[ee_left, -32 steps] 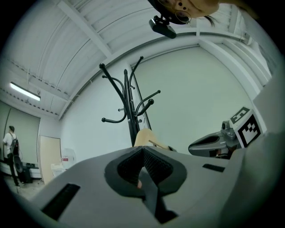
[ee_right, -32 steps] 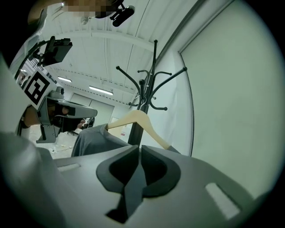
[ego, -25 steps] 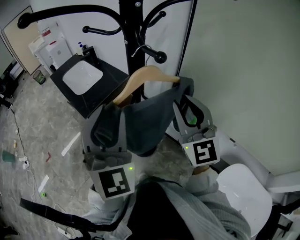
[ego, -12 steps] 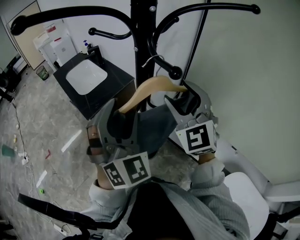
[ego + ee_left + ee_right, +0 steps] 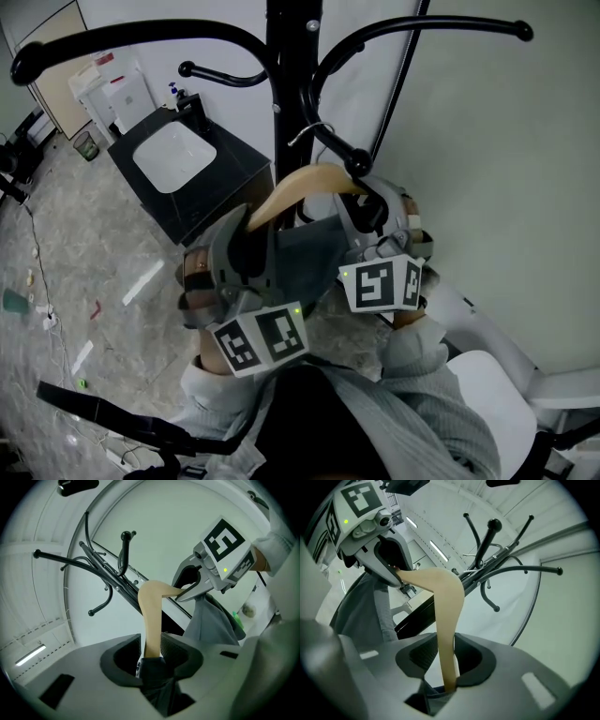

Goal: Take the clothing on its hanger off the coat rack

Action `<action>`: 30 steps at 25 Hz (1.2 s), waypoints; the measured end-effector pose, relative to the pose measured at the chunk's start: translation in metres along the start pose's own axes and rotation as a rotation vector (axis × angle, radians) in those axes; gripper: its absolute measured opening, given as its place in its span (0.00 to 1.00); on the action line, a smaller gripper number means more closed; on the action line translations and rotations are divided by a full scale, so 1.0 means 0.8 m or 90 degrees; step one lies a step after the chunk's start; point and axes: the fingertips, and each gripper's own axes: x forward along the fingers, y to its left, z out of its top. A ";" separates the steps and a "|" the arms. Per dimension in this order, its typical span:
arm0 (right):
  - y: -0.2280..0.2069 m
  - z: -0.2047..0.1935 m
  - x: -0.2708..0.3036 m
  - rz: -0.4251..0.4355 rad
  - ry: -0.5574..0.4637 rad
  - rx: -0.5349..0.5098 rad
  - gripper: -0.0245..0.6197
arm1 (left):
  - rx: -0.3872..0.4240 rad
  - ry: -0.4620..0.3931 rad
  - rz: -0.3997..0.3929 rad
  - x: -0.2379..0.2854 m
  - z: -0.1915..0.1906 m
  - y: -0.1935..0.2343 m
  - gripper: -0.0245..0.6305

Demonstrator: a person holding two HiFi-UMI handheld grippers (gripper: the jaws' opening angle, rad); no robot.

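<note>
Head view: the wooden hanger (image 5: 302,182), with grey clothing (image 5: 305,251) draped on it, hangs by the coat rack (image 5: 286,66), between the left hand-held gripper (image 5: 246,242) and the right hand-held gripper (image 5: 367,210). Left gripper view: jaws closing, pinching one hanger arm. Right gripper view: jaws closing, pinching the other.

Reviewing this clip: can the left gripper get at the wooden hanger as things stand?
Likely yes: the wooden hanger sits right between the closing jaws of the left gripper, with only the grey garment bunched beneath it.
</note>
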 end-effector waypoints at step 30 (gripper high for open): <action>-0.096 -0.014 -0.154 -0.193 0.109 -0.030 0.20 | 0.031 -0.192 -0.062 -0.042 0.140 -0.037 0.20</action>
